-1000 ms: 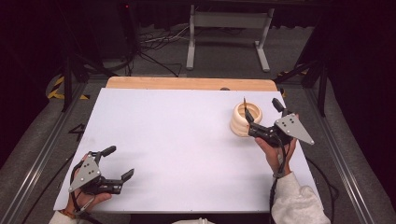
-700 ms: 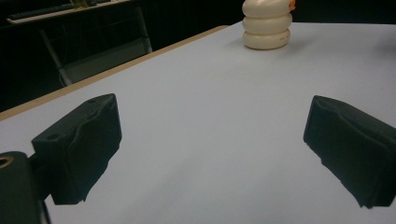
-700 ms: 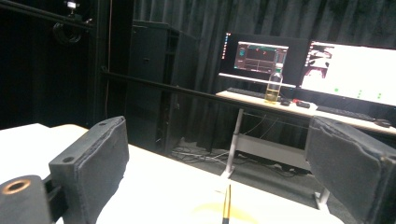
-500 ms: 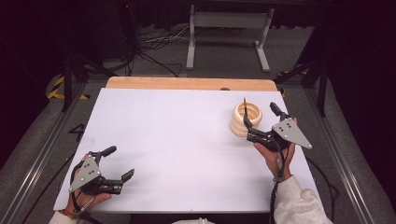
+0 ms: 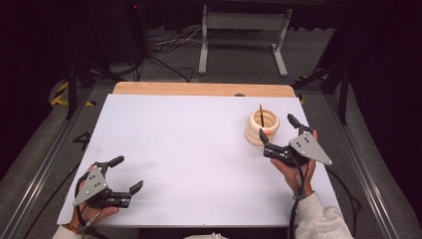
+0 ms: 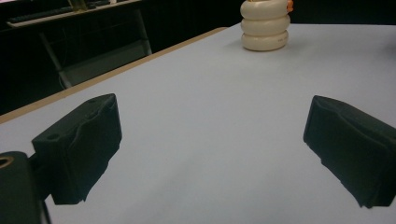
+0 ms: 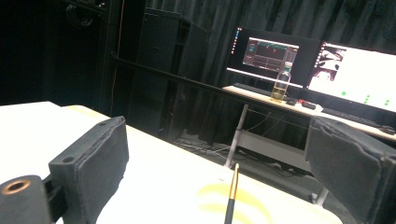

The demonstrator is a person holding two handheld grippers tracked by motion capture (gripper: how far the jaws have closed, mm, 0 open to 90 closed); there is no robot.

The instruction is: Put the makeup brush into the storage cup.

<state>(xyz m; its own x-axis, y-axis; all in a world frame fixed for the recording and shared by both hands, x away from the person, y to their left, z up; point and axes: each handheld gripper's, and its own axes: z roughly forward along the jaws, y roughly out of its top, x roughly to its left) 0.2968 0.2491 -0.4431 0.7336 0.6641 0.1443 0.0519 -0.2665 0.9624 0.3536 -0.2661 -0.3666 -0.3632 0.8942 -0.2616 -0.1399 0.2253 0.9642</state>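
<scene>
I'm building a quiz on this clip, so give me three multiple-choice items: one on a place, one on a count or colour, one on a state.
1. Where on the table does the cream ringed holder stand?
A. far right part
B. near left corner
C. dead centre

2. How many stacked rings does the holder's wall show in the left gripper view?
A. one
B. three
C. six

3. How do the jaws of the right gripper stand?
A. shut on the pen
B. shut on nothing
C. open, holding nothing

Key: 1 A, the high view shows it toward the table's far right, just ahead of the right gripper. 2 B, three bulges are stacked there. 3 C, its jaws are spread, and the dark pen stands upright in the holder.
</scene>
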